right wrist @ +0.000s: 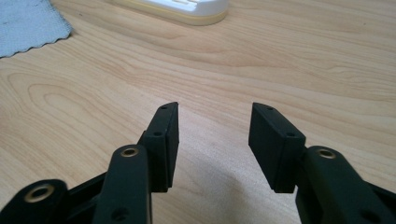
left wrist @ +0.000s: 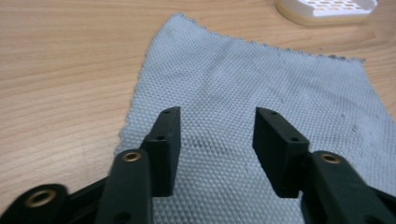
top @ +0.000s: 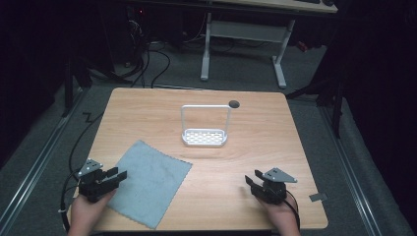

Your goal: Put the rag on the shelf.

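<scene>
Bench (top: 275, 147): cloth (top: 147, 182) lies flat at near left, rack (top: 205, 132) well beyond it. Left hand-held gripper (top: 117, 174) hovers over the cloth's left edge, jaws apart, empty. Right hand-held gripper (top: 250, 181) over bare wood, also parted and empty. Judgement: lower left onto an edge, pinch a single layer.

Your two hands low and apart, both tools gaping.
Your black two-jaw left gripper (top: 117, 173) and black two-jaw right gripper (top: 249, 180) each stand with jaws parted, nothing between them, pointing inward.
</scene>
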A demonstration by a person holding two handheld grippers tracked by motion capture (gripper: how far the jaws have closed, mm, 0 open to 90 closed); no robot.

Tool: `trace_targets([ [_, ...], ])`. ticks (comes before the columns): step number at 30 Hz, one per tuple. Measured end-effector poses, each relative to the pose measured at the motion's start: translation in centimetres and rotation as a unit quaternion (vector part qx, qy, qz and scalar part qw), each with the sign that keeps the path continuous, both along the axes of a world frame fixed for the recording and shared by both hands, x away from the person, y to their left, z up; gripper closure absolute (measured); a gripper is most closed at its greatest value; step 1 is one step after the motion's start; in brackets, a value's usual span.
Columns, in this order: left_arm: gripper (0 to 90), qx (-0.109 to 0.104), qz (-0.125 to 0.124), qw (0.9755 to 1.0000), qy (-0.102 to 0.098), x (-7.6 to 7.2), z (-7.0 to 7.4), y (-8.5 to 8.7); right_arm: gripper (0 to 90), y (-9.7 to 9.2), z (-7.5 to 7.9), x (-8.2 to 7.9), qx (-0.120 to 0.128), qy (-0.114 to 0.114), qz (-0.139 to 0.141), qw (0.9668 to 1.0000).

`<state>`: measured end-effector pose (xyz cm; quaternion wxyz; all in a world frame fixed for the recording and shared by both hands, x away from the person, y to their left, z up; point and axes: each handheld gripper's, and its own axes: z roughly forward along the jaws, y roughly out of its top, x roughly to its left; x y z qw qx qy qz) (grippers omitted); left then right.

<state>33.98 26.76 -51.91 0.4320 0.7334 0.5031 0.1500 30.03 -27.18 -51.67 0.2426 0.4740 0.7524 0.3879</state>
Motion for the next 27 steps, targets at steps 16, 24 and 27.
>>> trace_targets([
  [16,90.0,0.08,-0.032,0.9955,0.04,-0.5,-0.4,-0.9,61.7,0.6,0.9,0.4,0.015,-0.015,0.014,0.9997],
  [24,90.0,0.093,-0.059,0.993,0.044,-1.8,-0.7,-1.9,64.8,2.3,0.8,1.0,0.017,-0.013,0.037,0.9991],
  [27,90.0,0.088,-0.087,0.9913,0.045,-2.8,-0.7,-3.2,65.3,2.9,0.7,1.5,0.021,-0.012,0.047,0.9986],
])
